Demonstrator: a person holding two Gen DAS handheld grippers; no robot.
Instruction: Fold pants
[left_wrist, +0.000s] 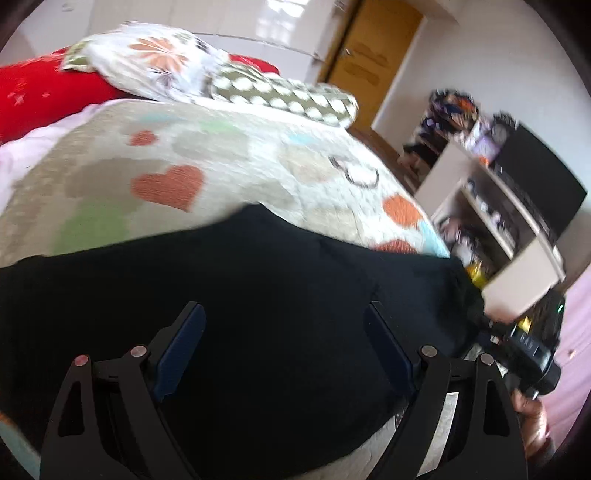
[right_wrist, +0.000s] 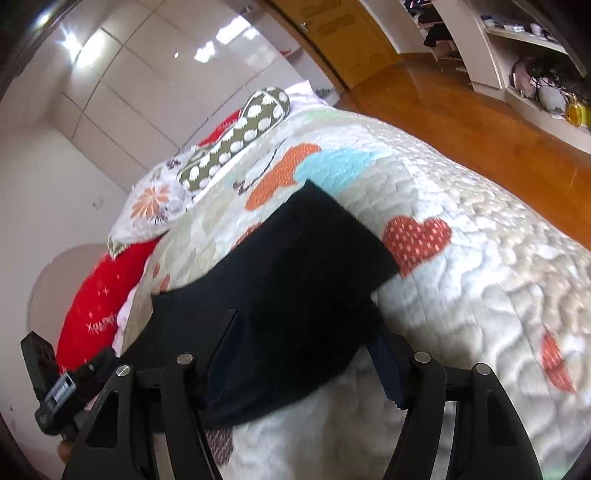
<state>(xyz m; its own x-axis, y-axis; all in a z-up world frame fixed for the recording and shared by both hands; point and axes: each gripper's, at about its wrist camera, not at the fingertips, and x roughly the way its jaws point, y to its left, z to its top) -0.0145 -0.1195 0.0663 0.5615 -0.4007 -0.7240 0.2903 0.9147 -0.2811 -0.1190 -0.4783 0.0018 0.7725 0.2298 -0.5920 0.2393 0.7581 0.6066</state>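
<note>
Bedroom with white wardrobes, a wooden floor and shelves; a quilted bed (right_wrist: 461, 280) with heart patches carries the black pants (right_wrist: 295, 280), which lie flat in a folded slab near its edge, below the pillows (right_wrist: 236, 144). Both claws hang over the cloth, probably to square the fold. The left claw (left_wrist: 284, 350) stands wide and empty. The right claw (right_wrist: 306, 354) is apart too, straddling the pants' near end without pressing.

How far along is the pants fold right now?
Partly done: the black pants lie on the quilt as a compact dark rectangle, apparently already folded. Nothing in hand: left gripper and right gripper are open above the fabric. Any final fold remains.
</note>
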